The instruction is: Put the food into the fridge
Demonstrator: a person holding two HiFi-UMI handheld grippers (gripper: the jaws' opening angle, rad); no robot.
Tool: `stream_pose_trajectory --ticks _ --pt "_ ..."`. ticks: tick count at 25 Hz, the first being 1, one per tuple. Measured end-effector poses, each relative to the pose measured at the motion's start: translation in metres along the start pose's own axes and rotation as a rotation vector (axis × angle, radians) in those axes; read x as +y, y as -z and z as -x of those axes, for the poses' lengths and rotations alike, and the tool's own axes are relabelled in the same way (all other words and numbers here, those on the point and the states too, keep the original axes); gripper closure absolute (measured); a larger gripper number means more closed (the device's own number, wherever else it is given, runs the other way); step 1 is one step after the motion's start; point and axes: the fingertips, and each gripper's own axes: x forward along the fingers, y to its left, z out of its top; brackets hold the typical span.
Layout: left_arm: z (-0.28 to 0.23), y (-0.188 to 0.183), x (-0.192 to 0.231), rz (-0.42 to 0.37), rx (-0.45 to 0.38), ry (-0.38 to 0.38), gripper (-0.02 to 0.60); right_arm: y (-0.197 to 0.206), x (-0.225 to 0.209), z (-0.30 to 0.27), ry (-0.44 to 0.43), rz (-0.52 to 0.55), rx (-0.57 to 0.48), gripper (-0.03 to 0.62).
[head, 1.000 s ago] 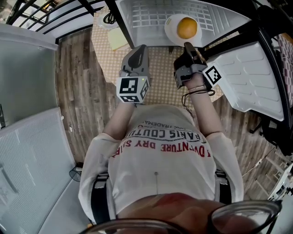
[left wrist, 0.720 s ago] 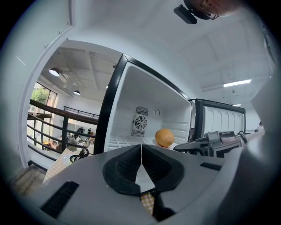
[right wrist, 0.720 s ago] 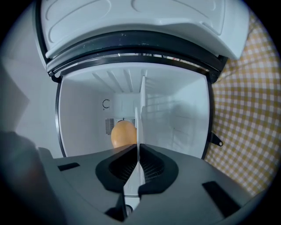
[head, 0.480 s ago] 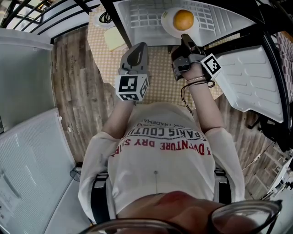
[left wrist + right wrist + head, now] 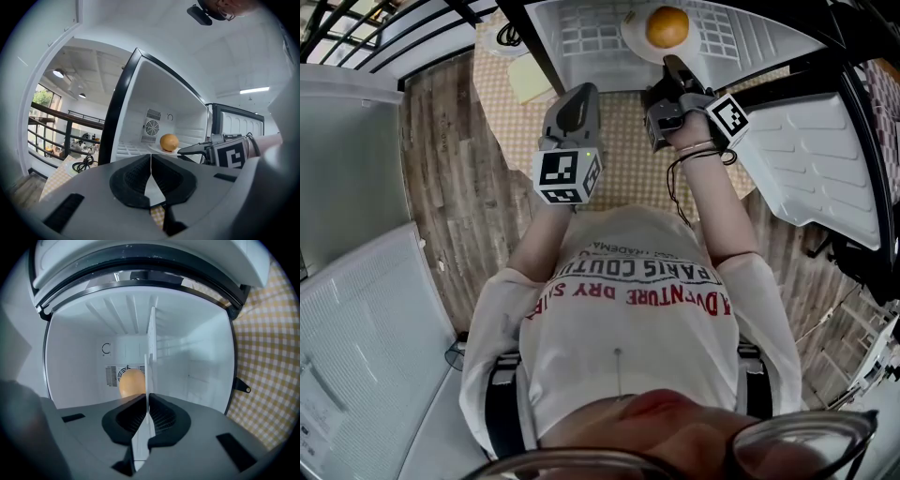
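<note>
**A:** Start close in. What are the two tools doing?

**B:** From the head view, both forearms reach up toward 12 o'clock over a checked mat (image 5: 628, 131). The left tool (image 5: 151, 159) is at about 11 o'clock. Its jaws are pressed together with nothing between them, and it hangs short of the fridge (image 5: 183, 108) opening.

**A:** And the right one?

**B:** The right tool (image 5: 146, 399) is at about 1 o'clock, farther forward, with its tip at the mouth of the compartment. Its jaws are clamped on the thin rim of a white plate (image 5: 634, 42). In its own view the plate shows edge-on, as a narrow white line running straight out from between the pads.

**A:** Where is the food?

**B:** The orange (image 5: 667, 26) sits on that plate, just past the right tool's tip at 12 o'clock. It is inside the open fridge, over the white wire shelf (image 5: 581, 37). I cannot tell whether the plate rests on the shelf or hangs just above it.

**A:** What is beyond it?

**B:** A round fan vent (image 5: 151, 127) is set in the back wall, right behind the orange. The white ribbed door (image 5: 816, 159) stands swung open at 2 o'clock. A dark coiled cable (image 5: 511, 36) lies on the mat at 11 o'clock, outside the fridge's black edge.
</note>
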Motion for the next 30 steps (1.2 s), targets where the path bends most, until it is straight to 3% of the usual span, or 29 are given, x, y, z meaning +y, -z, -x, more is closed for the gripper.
stream_pose_trajectory --ticks 22,26,30 --pt "-0.002 0.004 0.007 0.036 0.016 -0.016 0.554 -0.002 0.006 -0.016 -0.030 0.016 -0.009 0.554" --pt "0.001 0.002 0.008 0.034 0.010 -0.022 0.554 -0.003 0.007 -0.014 -0.038 0.016 -0.021 0.445" --pt "0.003 -0.002 0.006 0.032 -0.005 -0.023 0.554 -0.002 0.011 -0.004 -0.072 0.043 -0.005 0.441"
